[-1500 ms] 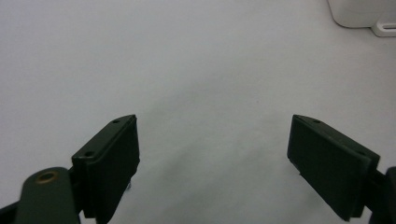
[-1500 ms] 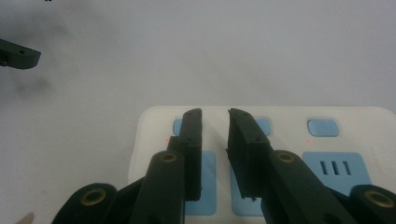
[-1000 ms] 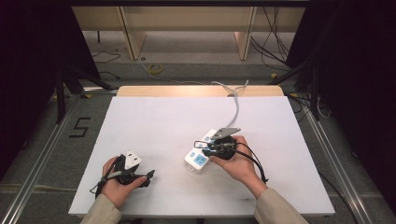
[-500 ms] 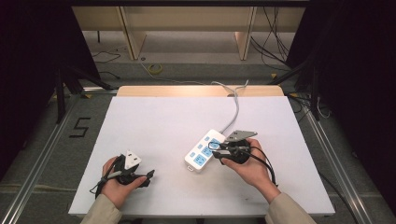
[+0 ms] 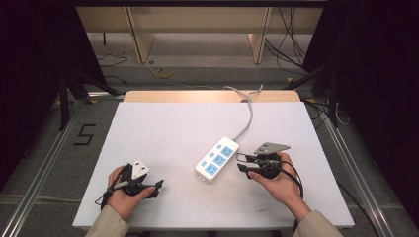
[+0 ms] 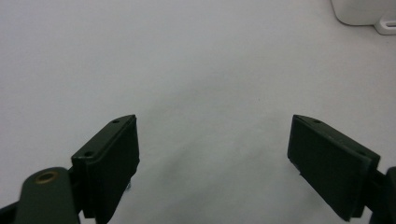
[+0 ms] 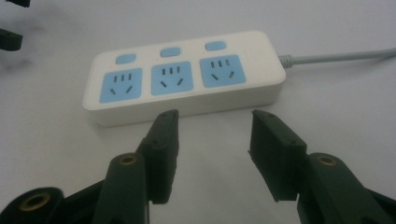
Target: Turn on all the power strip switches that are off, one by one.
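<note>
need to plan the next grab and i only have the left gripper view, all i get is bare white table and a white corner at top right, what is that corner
Observer: It is the near end of a white plastic power strip with three blue sockets, lying at an angle mid-table.
Operator: is it plugged with anything
Observer: No plugs in it; the right gripper view shows all three sockets free, with a blue button above each.
Operator: where does its cord go
Observer: The grey cord leaves the far end and runs off the table's back edge.
Operator: is the right gripper holding it
Observer: No. The right gripper has just been opening its jaws; they stand apart short of the strip with nothing between them.
</note>
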`<state>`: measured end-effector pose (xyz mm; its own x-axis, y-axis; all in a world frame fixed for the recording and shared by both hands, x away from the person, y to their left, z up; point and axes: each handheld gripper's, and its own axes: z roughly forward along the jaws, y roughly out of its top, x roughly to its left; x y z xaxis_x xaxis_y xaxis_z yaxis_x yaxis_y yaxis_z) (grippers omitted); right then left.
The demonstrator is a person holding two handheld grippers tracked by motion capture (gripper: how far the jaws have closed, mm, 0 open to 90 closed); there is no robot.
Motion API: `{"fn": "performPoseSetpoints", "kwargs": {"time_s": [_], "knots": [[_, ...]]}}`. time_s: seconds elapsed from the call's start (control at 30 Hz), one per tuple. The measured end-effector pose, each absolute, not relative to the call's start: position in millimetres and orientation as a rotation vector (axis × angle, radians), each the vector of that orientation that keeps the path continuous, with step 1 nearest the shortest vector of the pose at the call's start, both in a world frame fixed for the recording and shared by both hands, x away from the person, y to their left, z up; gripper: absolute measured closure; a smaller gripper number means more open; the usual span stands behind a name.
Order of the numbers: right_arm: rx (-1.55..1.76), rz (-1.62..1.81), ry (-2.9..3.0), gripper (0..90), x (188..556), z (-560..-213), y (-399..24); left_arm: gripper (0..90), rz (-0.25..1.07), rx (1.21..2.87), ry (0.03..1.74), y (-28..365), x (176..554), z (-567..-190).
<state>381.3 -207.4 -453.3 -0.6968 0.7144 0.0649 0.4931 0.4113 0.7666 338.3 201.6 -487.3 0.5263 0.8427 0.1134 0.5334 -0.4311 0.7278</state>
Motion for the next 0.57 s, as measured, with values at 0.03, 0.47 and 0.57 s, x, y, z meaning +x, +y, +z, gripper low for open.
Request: {"fn": "performPoseSetpoints", "kwargs": {"time_s": [0.03, 0.47, 0.57], "knots": [[1.059, 1.163, 2.394, 52.5, 380, -454, -210, 16.6, 0.627, 2.128, 1.113, 202, 338, -487], [1.085, 1.178, 2.367, 50.7, 373, -458, -227, 16.3, 0.608, 2.106, 1.132, 204, 341, -489], [1.083, 1.18, 2.365, 50.3, 372, -458, -228, 15.8, 0.611, 2.09, 1.143, 207, 344, -491]]}}
